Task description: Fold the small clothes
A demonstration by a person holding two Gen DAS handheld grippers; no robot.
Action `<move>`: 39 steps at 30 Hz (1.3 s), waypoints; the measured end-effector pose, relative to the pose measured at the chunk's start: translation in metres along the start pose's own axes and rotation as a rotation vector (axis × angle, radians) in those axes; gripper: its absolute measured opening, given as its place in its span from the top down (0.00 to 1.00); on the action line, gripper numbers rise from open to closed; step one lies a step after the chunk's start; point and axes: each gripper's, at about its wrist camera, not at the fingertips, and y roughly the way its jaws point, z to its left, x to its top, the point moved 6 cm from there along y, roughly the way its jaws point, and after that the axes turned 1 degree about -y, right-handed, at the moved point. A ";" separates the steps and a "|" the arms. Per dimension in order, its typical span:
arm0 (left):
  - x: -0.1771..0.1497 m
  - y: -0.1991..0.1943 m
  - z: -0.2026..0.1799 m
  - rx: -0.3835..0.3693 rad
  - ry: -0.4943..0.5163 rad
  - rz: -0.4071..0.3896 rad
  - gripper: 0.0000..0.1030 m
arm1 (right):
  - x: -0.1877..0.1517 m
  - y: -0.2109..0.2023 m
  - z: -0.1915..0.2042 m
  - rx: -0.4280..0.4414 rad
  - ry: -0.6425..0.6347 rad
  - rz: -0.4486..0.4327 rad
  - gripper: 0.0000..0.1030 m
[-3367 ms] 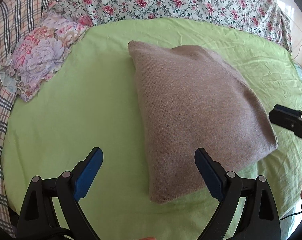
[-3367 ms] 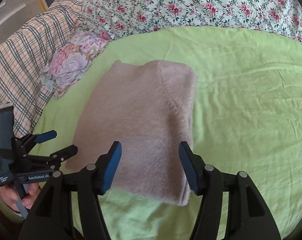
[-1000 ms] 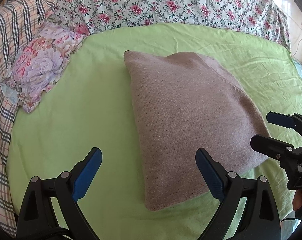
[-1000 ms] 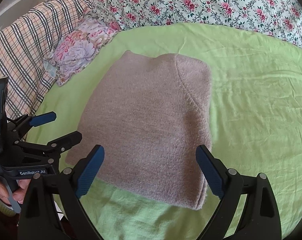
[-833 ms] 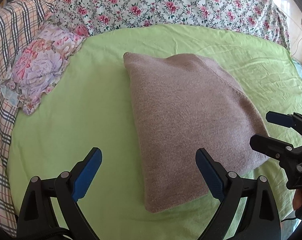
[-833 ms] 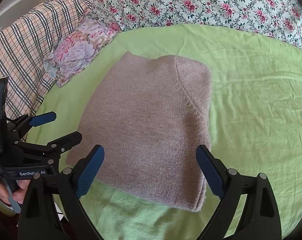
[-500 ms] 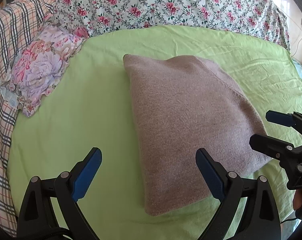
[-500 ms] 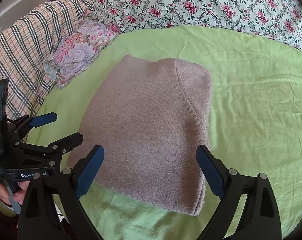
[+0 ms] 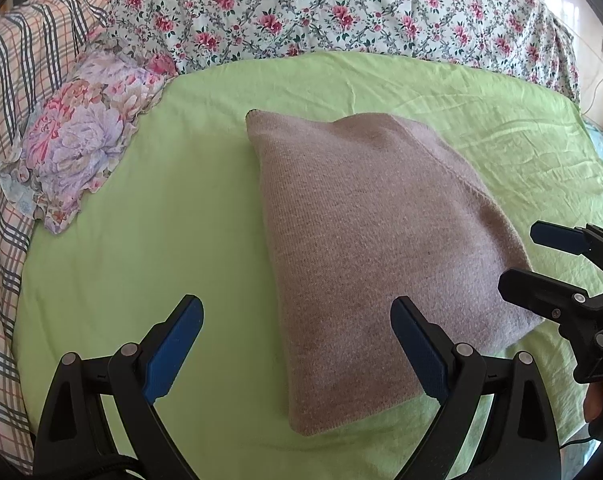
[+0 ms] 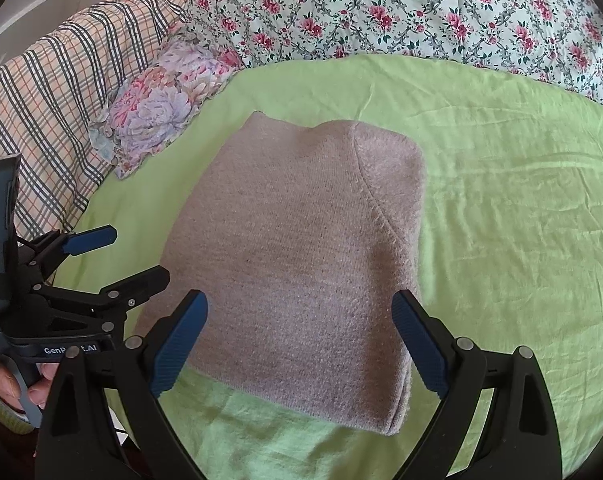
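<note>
Folded sweater [image 9: 365, 248] flat mid-bed [image 9: 173, 216], green sheet all around, both grippers' [image 9: 297, 344] [image 10: 299, 340] fingers wide apart, just above its near edge

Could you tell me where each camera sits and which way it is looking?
Left wrist view: rides on the left hand-held gripper, looking forward over the green sheet at the folded sweater; its own open fingers frame the bottom, and the right hand-held gripper shows at the right edge.
Right wrist view: rides on the right hand-held gripper, facing the sweater from its near edge; the left hand-held gripper and some of the person's fingers show at left.
Shared: the sweater, sheet, flowered pillow and floral quilt.
</note>
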 end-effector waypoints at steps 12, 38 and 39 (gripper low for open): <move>0.002 -0.001 0.000 -0.002 -0.006 -0.003 0.07 | 0.001 0.000 -0.001 0.001 0.002 -0.002 0.09; 0.013 0.000 -0.004 -0.002 -0.004 -0.012 0.07 | 0.010 -0.001 -0.005 0.005 0.003 -0.013 0.09; 0.014 0.001 -0.003 -0.003 -0.004 -0.012 0.07 | 0.010 -0.001 -0.004 0.003 0.003 -0.013 0.09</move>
